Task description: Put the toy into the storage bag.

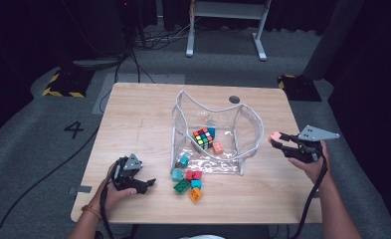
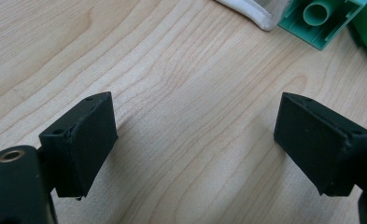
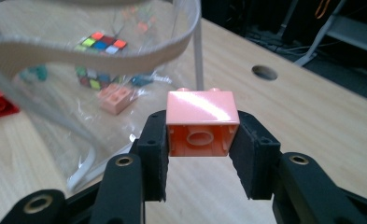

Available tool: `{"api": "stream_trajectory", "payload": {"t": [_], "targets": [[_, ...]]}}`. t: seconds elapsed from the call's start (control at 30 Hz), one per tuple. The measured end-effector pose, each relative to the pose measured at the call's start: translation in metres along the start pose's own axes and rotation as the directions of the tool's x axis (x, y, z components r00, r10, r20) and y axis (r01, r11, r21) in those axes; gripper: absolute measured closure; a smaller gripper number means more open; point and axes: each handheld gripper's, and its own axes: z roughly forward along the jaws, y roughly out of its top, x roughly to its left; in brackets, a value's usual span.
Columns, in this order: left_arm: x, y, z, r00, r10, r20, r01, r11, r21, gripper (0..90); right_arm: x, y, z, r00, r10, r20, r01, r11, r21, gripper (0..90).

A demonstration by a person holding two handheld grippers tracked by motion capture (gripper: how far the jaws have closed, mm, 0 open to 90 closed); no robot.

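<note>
The right gripper (image 3: 202, 154) clamps a small salmon-pink plastic building brick (image 3: 202, 122) between its two black pads, studs facing away, held in the air just right of the clear plastic zip pouch (image 1: 243, 130). The left gripper (image 1: 142, 183), jaws spread and empty, rests on the wooden table (image 1: 133, 114) left of the pouch.

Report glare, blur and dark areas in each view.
High view: evenly lit pale wooden table, surroundings nearly black. Right gripper view: white glare on the pink plastic brick held in the right gripper; clear plastic bag blurred up close. Left gripper view: green brick soft, soft jaw shadows.
</note>
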Motion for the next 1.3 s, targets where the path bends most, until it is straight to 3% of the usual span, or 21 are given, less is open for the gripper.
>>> {"api": "stream_trajectory", "payload": {"t": [0.13, 0.2, 0.3, 0.53, 0.6, 0.87, 1.07, 1.3], "targets": [[0.000, 0.000, 0.000, 1.0000, 0.001, -0.001, -0.001, 1.0000, 0.000, 13.3, -0.004, 0.018, 0.001, 0.9995, -0.025, 0.021, 0.025, 1.000, -0.010, 59.0], [0.000, 0.000, 0.000, 1.0000, -0.001, 0.001, 0.001, 1.0000, 0.000, 13.3, -0.007, 0.028, 0.001, 0.9998, -0.013, 0.018, 0.013, 1.000, -0.023, 59.0], [0.000, 0.000, 0.000, 1.0000, 0.000, 0.000, 0.000, 1.0000, 0.000, 13.2, -0.011, 0.039, 0.002, 0.9982, -0.031, 0.052, 0.032, 0.999, -0.014, 59.1], [0.000, 0.000, 0.000, 1.0000, -0.001, 0.001, 0.001, 1.0000, 0.000, 13.3, -0.018, 0.064, 0.000, 0.9993, -0.025, 0.026, 0.026, 0.999, -0.037, 59.0], [0.000, 0.000, 0.000, 1.0000, 0.000, 0.001, 0.000, 1.0000, 0.000, 13.2, -0.017, 0.070, 0.001, 0.9988, -0.044, 0.022, 0.045, 0.998, -0.045, 59.0], [0.000, 0.000, 0.000, 1.0000, -0.001, 0.001, 0.001, 1.0000, 0.000, 13.2, -0.003, 0.100, 0.005, 0.9967, -0.080, -0.015, 0.079, 0.995, -0.054, 59.0], [0.000, 0.000, 0.000, 1.0000, -0.002, 0.000, 0.002, 1.0000, -0.001, 13.2, 0.014, 0.120, 0.020, 0.9899, -0.134, -0.048, 0.132, 0.990, -0.041, 59.0], [0.000, 0.000, 0.000, 1.0000, -0.002, 0.001, 0.002, 1.0000, -0.001, 13.2, 0.035, 0.138, 0.044, 0.9671, -0.218, -0.131, 0.216, 0.976, -0.030, 59.0]]}}
